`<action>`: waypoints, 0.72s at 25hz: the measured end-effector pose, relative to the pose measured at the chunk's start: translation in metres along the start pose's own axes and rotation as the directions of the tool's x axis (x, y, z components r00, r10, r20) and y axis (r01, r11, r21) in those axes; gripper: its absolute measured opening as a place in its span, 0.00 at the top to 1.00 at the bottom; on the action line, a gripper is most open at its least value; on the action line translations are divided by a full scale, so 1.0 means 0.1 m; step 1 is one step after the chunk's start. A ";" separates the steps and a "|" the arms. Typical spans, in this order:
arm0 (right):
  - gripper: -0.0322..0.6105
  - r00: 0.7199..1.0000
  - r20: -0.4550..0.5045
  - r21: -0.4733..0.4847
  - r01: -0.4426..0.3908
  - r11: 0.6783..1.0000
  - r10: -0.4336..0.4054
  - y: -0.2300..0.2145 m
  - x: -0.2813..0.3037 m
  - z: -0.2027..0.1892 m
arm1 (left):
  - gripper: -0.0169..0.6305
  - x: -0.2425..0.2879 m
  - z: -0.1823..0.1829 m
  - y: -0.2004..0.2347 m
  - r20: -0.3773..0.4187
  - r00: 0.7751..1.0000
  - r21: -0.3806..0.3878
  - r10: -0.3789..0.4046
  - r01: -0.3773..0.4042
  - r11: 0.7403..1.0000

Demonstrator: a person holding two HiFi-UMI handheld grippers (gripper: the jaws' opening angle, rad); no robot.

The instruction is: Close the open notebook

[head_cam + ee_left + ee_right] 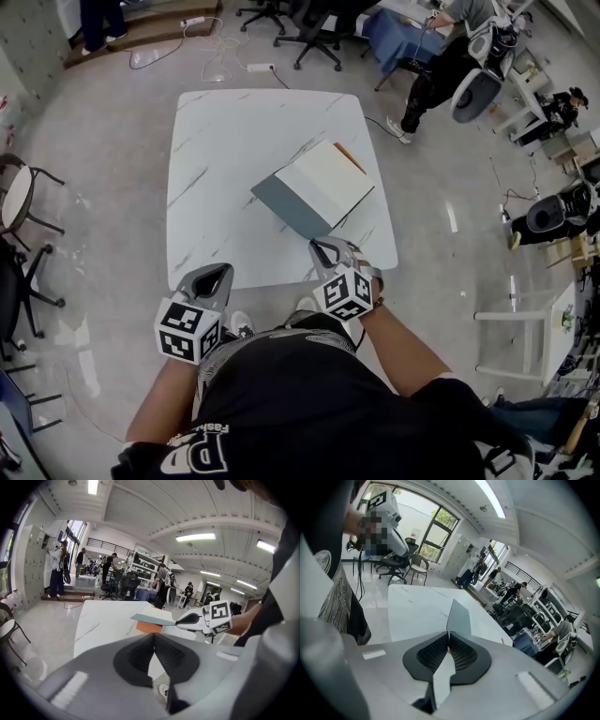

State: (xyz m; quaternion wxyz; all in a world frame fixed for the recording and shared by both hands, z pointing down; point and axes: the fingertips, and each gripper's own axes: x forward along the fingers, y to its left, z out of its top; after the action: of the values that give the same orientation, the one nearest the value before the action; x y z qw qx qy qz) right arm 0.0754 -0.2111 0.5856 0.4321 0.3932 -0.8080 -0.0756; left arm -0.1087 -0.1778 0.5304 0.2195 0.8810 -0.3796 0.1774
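The notebook (323, 178) lies open on the white table (225, 141), white page up, with an orange back cover showing at its far edge. Its grey front cover (291, 206) is raised off the table at the near corner. My right gripper (325, 249) is shut on that corner; in the right gripper view the grey cover (458, 618) runs between the pads of the right gripper (448, 646). My left gripper (212, 279) hovers at the table's near edge, left of the notebook, shut with nothing in it. The left gripper view shows the left gripper (153, 637), the lifted cover (152, 618) and the right gripper (187, 619).
A chair with a round seat (19, 202) stands to the left of the table. Office chairs (314, 28) and a power strip with cables (260, 67) lie beyond the far edge. A person (441, 66) sits at the upper right beside white shelving (530, 323).
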 end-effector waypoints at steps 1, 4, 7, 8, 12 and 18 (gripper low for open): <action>0.93 1.000 0.014 0.013 -0.006 1.000 0.006 -0.04 -0.02 0.02 | 0.88 0.03 0.03 -0.02 0.006 1.000 -0.004 0.007 -0.007 1.000; 0.93 0.998 0.058 0.054 -0.019 0.998 0.016 -0.17 -0.10 0.06 | 0.88 0.12 0.12 -0.09 0.018 1.000 -0.010 0.021 -0.021 1.000; 0.93 0.995 0.101 0.104 -0.031 0.994 0.020 -0.30 -0.17 0.10 | 0.88 0.21 0.14 -0.13 0.015 0.999 -0.017 0.033 -0.033 0.999; 0.93 0.993 0.114 0.117 -0.036 0.992 0.023 -0.34 -0.19 0.12 | 0.88 0.25 0.15 -0.14 0.013 0.999 -0.022 0.037 -0.037 0.999; 0.93 0.985 0.172 0.187 -0.060 0.981 0.028 -0.57 -0.28 0.17 | 0.88 0.40 0.24 -0.27 0.008 0.999 -0.016 0.040 -0.040 0.999; 0.93 0.966 0.257 0.290 -0.093 0.953 0.016 -0.97 -0.41 0.22 | 0.88 0.55 0.38 -0.43 0.026 0.999 0.002 0.048 -0.048 0.999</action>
State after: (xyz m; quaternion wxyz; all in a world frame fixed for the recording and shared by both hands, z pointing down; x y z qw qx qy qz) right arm 0.1268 -0.2529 0.5008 0.2634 0.4188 -0.8690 0.0104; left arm -0.0357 -0.2041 0.5136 0.2091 0.8742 -0.4031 0.1719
